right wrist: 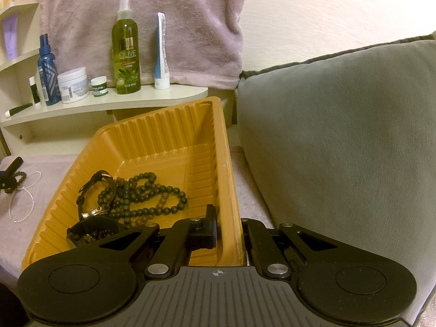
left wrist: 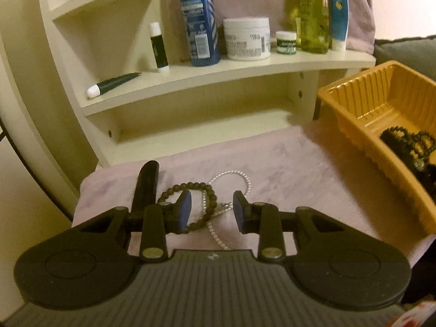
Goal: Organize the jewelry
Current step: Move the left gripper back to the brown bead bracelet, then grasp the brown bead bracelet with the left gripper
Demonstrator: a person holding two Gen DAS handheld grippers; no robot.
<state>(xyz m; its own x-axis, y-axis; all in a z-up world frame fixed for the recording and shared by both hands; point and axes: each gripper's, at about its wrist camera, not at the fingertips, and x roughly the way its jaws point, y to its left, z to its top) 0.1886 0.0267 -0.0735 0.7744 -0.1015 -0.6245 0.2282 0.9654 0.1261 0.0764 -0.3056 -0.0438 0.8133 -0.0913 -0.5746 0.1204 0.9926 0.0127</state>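
My left gripper [left wrist: 212, 212] is open just above a dark bead bracelet [left wrist: 209, 201] and a pearl necklace [left wrist: 239, 177] that lie on the pink towel [left wrist: 299, 169]; part of both sits between its fingers. A black stick-like object [left wrist: 145, 185] lies beside its left finger. My right gripper [right wrist: 230, 229] is shut on the right wall of the orange tray [right wrist: 163, 141], one finger inside, one outside. The tray holds a long dark bead necklace [right wrist: 144, 190], a black watch [right wrist: 90, 190] and other dark jewelry. The tray [left wrist: 354, 100] also shows at the right of the left wrist view.
A cream shelf [left wrist: 218, 68] stands behind with a blue bottle [left wrist: 201, 19], white jar [left wrist: 246, 38], small green jar [left wrist: 286, 42], olive bottle [right wrist: 126, 49], tubes and a lip balm. A grey cushion [right wrist: 340, 136] sits to the right of the tray.
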